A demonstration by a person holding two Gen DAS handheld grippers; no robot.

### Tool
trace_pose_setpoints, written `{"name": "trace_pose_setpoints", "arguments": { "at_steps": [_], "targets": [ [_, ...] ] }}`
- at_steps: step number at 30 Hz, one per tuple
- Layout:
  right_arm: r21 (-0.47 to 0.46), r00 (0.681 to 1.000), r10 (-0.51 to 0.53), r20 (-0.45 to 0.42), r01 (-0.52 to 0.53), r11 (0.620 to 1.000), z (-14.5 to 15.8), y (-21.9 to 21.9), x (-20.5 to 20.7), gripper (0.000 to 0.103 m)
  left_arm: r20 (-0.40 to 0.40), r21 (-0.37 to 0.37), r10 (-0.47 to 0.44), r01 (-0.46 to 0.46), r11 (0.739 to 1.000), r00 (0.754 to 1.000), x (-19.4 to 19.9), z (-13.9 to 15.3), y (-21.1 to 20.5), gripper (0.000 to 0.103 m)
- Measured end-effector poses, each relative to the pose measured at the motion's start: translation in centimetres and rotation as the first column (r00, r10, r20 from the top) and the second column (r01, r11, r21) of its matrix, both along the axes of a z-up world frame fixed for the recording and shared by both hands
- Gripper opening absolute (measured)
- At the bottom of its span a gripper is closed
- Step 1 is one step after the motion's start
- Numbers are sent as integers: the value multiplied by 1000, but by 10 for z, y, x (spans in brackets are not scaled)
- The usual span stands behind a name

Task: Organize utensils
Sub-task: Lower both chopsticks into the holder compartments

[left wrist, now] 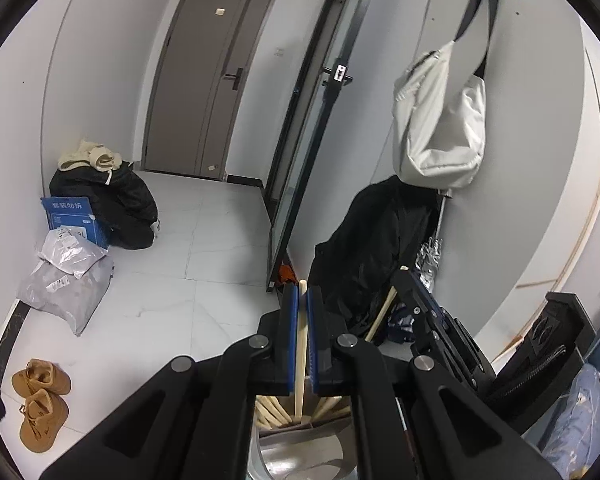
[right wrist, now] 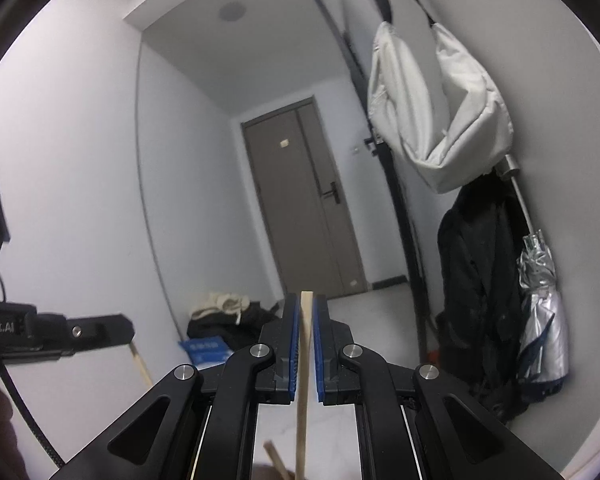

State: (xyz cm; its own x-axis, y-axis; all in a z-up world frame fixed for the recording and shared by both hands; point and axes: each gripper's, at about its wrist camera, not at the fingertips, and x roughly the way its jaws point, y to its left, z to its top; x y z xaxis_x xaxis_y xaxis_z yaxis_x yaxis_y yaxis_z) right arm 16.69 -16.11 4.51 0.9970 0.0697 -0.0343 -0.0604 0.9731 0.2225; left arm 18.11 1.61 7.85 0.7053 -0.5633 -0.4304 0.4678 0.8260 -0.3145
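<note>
1. The left claw [left wrist: 302,300] is closed on a thin pale wooden chopstick [left wrist: 301,356], which stands almost upright between its blue pads [left wrist: 292,320].
2. The top end of that chopstick pokes just above the pad tips; its lower end reaches down among a bundle of similar pale wooden chopsticks [left wrist: 272,410] fanned out in a shiny round metal container [left wrist: 300,456] directly below the claw.
3. The right claw [right wrist: 306,316] is clamped on a second pale wooden chopstick [right wrist: 303,380], also close to vertical, with its squared top level with the pad tips and its shaft running down out of the bottom of the right wrist view.
4. In the left wrist view the right claw [left wrist: 410,284] shows to the right as a dark arm with blue pads, a chopstick shaft slanting below it.
5. In the right wrist view the left claw's black body [right wrist: 60,334] enters from the left edge, with a chopstick hanging beneath it.
6. Beyond, a white tiled floor [left wrist: 172,264] leads to a grey-brown door [left wrist: 216,80].
7. A pale grey fabric bag [left wrist: 440,120] hangs on the right wall above a black jacket [left wrist: 364,248] and a folded silver umbrella [right wrist: 540,320].
8. A pair of tan suede boots [left wrist: 40,400] and grey plastic parcels [left wrist: 68,280] lie on the floor at left.
</note>
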Motion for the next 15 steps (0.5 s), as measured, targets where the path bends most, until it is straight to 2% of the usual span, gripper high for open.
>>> {"name": "trace_pose_setpoints", "arguments": {
  "at_steps": [9, 15],
  "targets": [
    [-114, 993, 95, -71, -103, 988, -13, 8, -26, 6, 15, 74, -37, 36, 997, 999, -13, -14, -12, 1],
    [-193, 980, 155, -126, -178, 965, -25, 19, -37, 5, -34, 115, -24, 28, 993, 999, -18, -32, -17, 1]
  ]
}}
